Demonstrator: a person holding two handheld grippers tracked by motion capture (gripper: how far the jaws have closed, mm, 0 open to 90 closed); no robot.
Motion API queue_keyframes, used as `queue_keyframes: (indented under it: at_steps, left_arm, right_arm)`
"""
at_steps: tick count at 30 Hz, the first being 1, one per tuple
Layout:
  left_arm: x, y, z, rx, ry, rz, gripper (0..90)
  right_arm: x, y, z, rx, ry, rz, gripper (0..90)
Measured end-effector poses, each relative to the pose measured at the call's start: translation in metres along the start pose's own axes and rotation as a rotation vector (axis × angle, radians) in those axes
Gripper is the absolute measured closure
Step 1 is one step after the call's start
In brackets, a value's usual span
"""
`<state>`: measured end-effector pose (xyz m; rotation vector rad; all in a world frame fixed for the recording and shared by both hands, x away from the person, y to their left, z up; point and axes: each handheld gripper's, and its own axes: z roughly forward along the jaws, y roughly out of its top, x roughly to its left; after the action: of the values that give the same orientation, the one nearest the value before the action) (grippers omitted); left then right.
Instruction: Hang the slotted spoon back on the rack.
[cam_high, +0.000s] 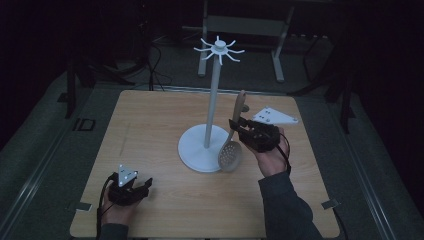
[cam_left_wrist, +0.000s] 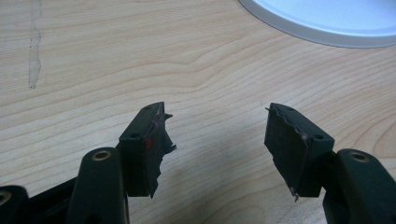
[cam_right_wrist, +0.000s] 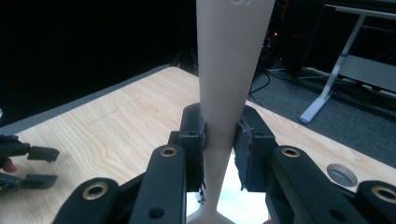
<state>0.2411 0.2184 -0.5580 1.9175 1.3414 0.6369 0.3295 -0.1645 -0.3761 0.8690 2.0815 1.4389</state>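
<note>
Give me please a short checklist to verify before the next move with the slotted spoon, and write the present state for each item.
1. Right gripper shut on the slotted spoon handle: ok.
2. Spoon lifted from the table: cannot tell; its bowl hangs low beside the stand base.
3. Hooks on top of the stand free: ok, nothing hangs there.
4. Hanging hole in the handle end visible: cannot tell.
5. Left gripper open, holding nothing, away from the stand: ok.

Dim room, lit tabletop (cam_high: 150, 130) (surroundings nearly black), with close foreground blur in gripper views.
</note>
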Motion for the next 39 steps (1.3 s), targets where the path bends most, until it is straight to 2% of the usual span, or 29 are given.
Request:
queue_keyframes:
  at_steps: [9, 17, 24, 39]
  left_arm:
    - [0.0, 0.0, 0.0, 0.0, -0.001, -0.001, 39.0]
    - [0.0, 0.0, -0.001, -0.001, 0.0, -0.003, 39.0]
    - [0.001, 0.0, -0.001, -0.003, 0.0, -0.004, 39.0]
    - [0.002, -0.001, -0.001, -0.002, 0.003, -0.014, 38.9]
  right_arm:
    - [0.001, 0.011, -0.002, -0.028, 0.006, 0.005, 74.5]
    - [-0.001, 0.029, -0.003, -0.054, 0.024, 0.018, 74.5]
    - [-0.001, 0.037, -0.002, -0.052, 0.032, 0.014, 74.5]
    - [-0.012, 0.05, 0.002, -0.026, 0.039, 0.028, 74.4]
